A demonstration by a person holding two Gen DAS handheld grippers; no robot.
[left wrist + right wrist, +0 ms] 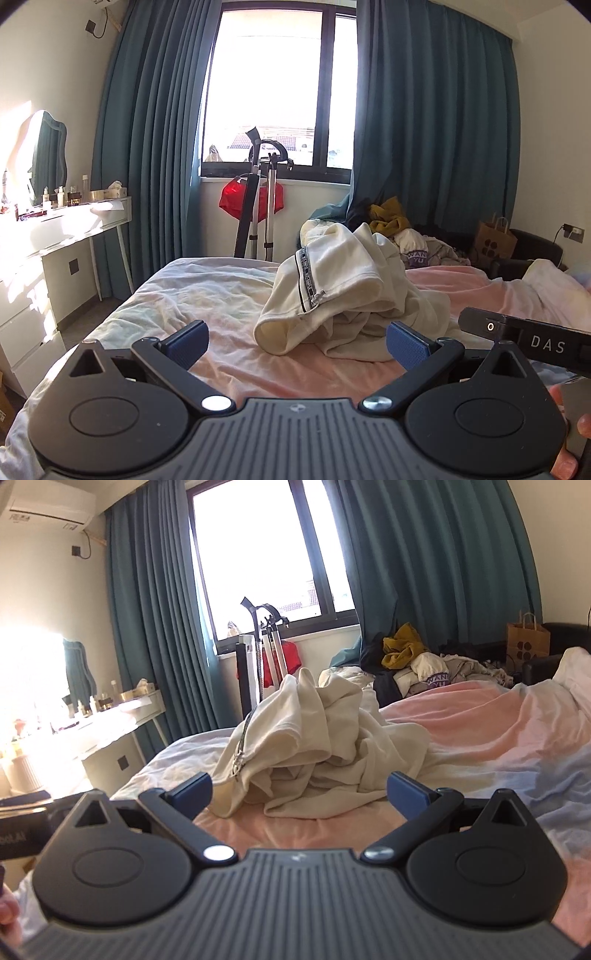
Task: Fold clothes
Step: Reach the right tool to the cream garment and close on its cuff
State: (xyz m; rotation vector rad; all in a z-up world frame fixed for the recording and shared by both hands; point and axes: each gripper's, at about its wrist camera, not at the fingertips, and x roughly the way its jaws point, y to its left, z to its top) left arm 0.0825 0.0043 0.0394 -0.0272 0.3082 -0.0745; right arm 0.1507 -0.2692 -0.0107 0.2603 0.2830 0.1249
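With the left gripper [297, 341] and right gripper [299, 792] both spread wide and empty before the cream zip jacket [332, 291] heaped on the pink bedsheet [236, 373], pinching several bunched layers together risks lifting a tangled wad

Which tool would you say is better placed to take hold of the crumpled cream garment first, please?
Probably the right tool: it is open with the cream garment lying right between its fingers. The left tool, also open, looks a little farther back.
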